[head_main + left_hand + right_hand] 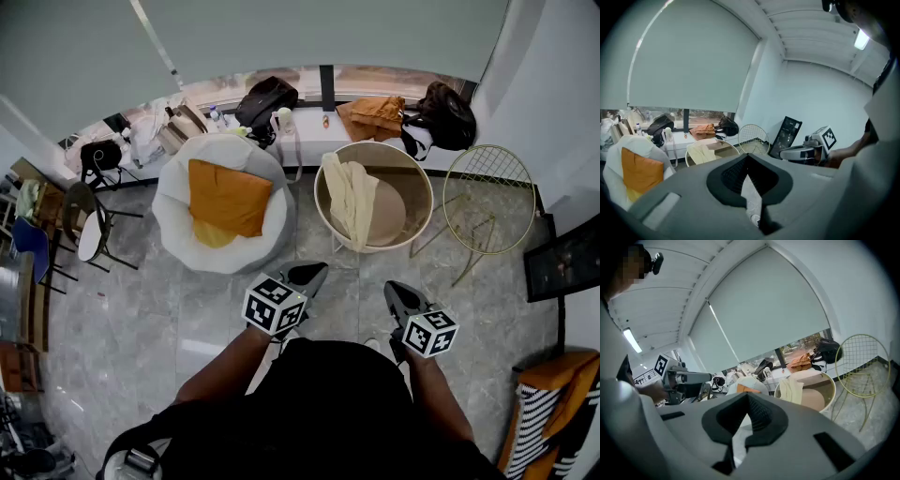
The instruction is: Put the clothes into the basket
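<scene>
Right tool (394,292) hangs well short of basket (429,187).

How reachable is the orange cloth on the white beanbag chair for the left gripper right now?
Probably yes. Only grey floor separates the left gripper from the white beanbag chair, and the orange cloth lies on top, uncovered. Its jaws are shut, so they would have to open first.

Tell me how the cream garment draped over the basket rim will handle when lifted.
The cream garment hangs limp in folds over the basket rim, so it is probably floppy and will sag from one grip point. It looks thin, so likely light. Lying across the rim, it may drag there when pulled.
</scene>
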`<state>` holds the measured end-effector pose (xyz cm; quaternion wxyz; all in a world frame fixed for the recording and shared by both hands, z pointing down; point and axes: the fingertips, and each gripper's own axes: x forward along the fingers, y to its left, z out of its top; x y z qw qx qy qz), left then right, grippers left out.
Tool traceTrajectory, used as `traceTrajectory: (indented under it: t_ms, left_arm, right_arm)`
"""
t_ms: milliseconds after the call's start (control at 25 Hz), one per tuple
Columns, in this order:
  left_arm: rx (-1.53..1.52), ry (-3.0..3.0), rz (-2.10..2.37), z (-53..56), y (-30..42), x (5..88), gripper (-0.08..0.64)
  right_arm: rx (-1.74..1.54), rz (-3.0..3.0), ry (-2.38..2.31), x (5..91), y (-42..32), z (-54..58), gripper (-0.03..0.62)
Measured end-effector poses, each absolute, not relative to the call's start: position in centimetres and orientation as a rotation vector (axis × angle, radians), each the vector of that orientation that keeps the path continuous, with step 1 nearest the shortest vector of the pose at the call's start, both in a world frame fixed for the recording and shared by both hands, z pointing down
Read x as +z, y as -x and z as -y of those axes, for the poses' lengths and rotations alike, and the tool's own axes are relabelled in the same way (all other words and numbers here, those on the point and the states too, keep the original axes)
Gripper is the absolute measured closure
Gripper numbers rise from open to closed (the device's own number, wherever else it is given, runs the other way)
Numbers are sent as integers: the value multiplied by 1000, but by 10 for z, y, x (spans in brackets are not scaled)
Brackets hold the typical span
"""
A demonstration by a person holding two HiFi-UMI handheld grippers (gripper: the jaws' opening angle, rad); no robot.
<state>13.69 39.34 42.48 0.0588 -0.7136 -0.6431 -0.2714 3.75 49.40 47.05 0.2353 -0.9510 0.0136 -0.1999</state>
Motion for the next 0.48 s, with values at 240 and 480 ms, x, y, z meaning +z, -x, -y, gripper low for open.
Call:
traceTrajectory:
  t_ms: [240, 480]
  left_arm:
    - [-814, 2161, 1942, -393, -139, 423, 560]
    - [-805, 2154, 1949, -392, -135, 424, 559]
  right_arm:
    - [-549, -43, 2617, 468, -40, -493, 578]
    - [-548, -55, 2624, 470, -40, -489, 578]
